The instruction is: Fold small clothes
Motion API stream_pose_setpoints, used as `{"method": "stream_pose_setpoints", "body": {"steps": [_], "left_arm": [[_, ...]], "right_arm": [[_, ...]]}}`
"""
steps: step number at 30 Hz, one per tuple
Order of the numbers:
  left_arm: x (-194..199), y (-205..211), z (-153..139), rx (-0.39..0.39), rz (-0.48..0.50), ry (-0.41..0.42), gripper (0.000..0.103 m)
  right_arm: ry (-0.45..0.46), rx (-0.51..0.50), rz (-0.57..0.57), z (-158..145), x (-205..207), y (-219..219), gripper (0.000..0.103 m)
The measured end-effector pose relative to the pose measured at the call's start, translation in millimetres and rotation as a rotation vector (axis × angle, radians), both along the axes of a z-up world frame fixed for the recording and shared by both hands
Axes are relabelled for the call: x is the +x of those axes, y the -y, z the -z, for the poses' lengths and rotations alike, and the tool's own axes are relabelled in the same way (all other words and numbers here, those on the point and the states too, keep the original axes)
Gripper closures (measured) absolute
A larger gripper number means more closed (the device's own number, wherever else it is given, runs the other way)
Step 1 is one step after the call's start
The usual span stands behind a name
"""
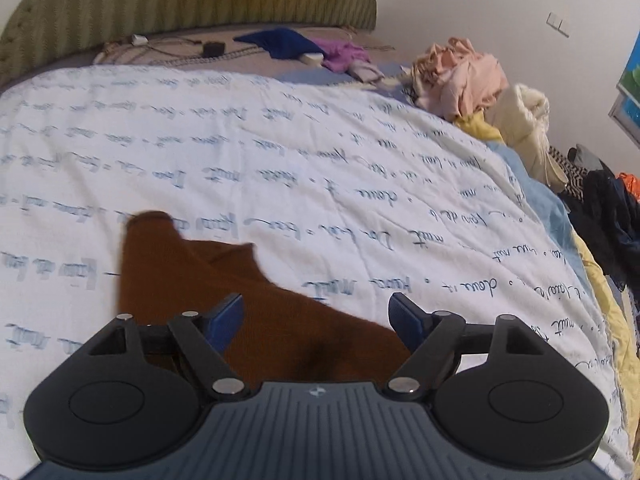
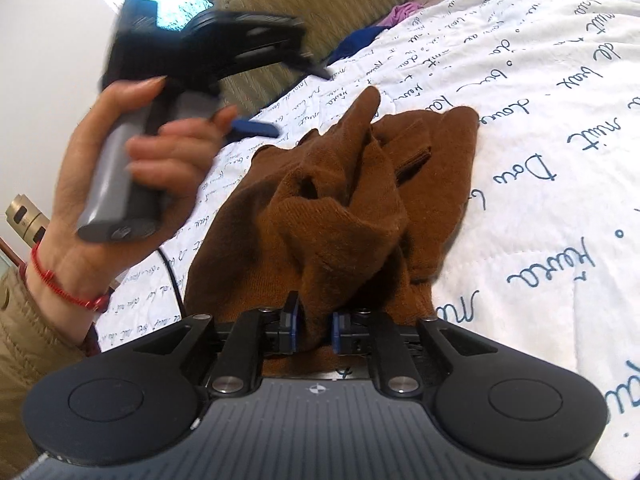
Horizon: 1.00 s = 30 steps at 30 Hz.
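The left gripper (image 1: 316, 314) stands wide with nothing pinched, the brown garment (image 2: 340, 200) lying loose beneath it on the white quilt (image 1: 280, 152); the right gripper (image 2: 313, 326) is narrow, a bunched fold between its blue pads, probably to anchor the cloth.

Your light is soft, even. Fisheye bends the edges. Your left hand (image 2: 132, 184) blurs at nine o'clock; window (image 2: 176, 4) glare at eleven.
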State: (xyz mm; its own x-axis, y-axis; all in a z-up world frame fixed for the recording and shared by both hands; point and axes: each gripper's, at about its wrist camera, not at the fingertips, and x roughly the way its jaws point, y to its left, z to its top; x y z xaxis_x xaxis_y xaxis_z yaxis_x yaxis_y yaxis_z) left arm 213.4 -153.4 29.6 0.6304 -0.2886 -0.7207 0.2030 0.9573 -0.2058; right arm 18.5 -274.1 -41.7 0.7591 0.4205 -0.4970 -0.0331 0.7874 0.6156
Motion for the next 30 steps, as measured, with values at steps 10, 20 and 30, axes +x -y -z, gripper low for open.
{"method": "stream_pose_setpoints", "body": {"steps": [10, 20, 30], "left_arm": [[-107.7, -96.9, 8.9, 0.155, 0.043, 0.101, 0.023], [-194.8, -134.6, 39.5, 0.189, 0.172, 0.108, 0.023], [-210.7, -98.9, 62.8, 0.472, 0.230, 0.262, 0.017]], "right_arm": [[0.021, 0.079, 0.055, -18.3, 6.1, 25.4, 0.059], [-0.040, 0.081, 0.084, -15.3, 7.8, 27.7, 0.077], [-0.076, 0.292, 0.106, 0.2, 4.8, 39.8, 0.087]]}}
